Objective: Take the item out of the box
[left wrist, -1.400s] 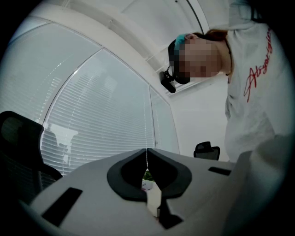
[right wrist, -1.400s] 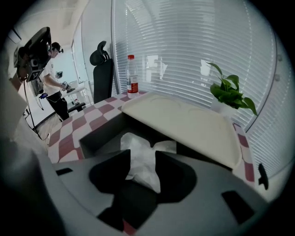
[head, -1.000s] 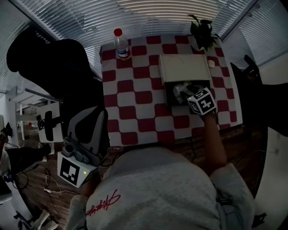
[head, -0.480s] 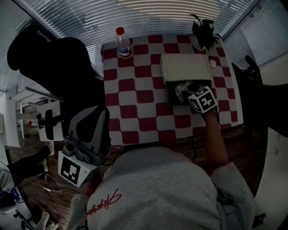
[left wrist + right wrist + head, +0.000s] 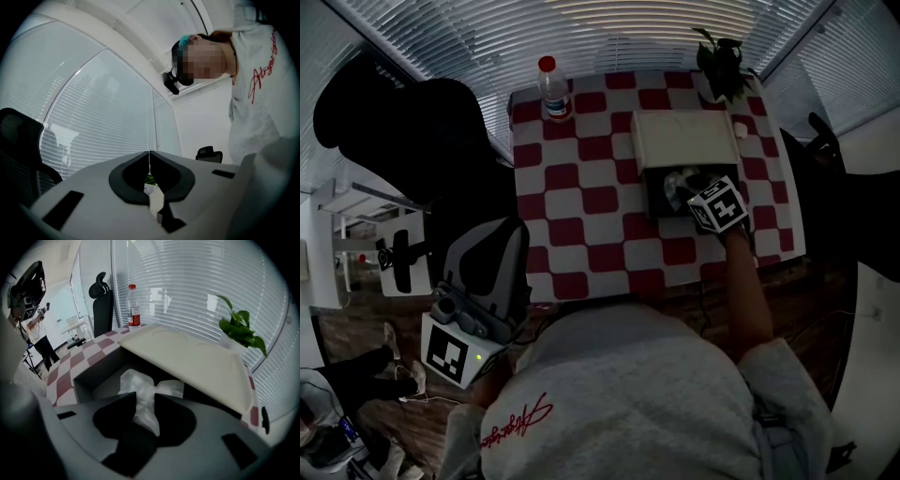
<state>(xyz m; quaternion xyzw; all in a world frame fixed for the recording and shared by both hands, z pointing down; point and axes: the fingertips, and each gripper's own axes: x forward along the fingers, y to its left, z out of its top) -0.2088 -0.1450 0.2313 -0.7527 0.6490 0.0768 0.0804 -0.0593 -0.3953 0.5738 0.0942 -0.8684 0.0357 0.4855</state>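
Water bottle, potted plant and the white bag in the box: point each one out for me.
water bottle (image 5: 553,96): head view, on its body below the cap.
potted plant (image 5: 240,328): right gripper view, on its leaves.
white bag (image 5: 142,392): right gripper view, on its crumpled middle.

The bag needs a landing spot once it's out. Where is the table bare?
The checkered cloth is bare left of the box, from the bottle down to the near edge. A narrower strip lies in front of the box. The far right corner is crowded: lid, plant.
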